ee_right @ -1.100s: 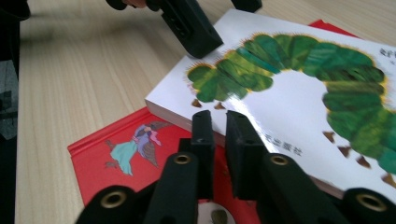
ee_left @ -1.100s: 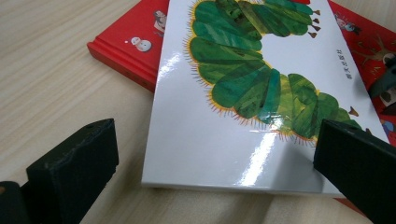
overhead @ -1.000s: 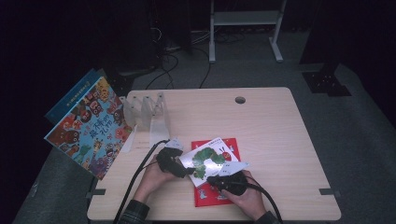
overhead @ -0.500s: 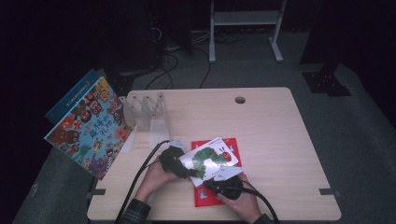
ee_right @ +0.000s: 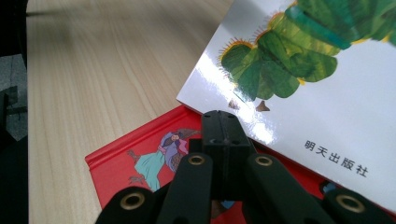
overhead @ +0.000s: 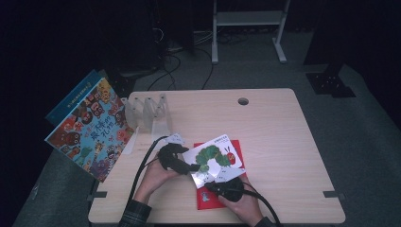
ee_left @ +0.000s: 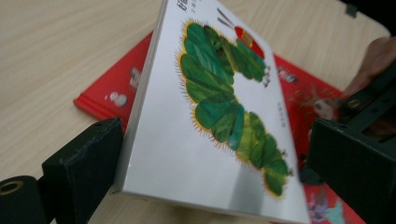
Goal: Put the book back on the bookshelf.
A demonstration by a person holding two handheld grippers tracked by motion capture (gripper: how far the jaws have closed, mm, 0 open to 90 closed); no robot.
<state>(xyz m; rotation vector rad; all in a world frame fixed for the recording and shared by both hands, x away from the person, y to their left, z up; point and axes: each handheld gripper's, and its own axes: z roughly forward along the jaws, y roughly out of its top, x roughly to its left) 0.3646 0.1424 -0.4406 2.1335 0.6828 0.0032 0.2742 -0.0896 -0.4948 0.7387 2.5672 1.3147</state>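
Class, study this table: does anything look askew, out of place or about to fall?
Yes. The colourful picture book hangs tilted off the table's left edge, beside the clear rack. The caterpillar book sits skewed atop the red book, its edge between the left gripper's jaws.

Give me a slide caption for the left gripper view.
Left tool straddles the white caterpillar book, lifted above the red book.
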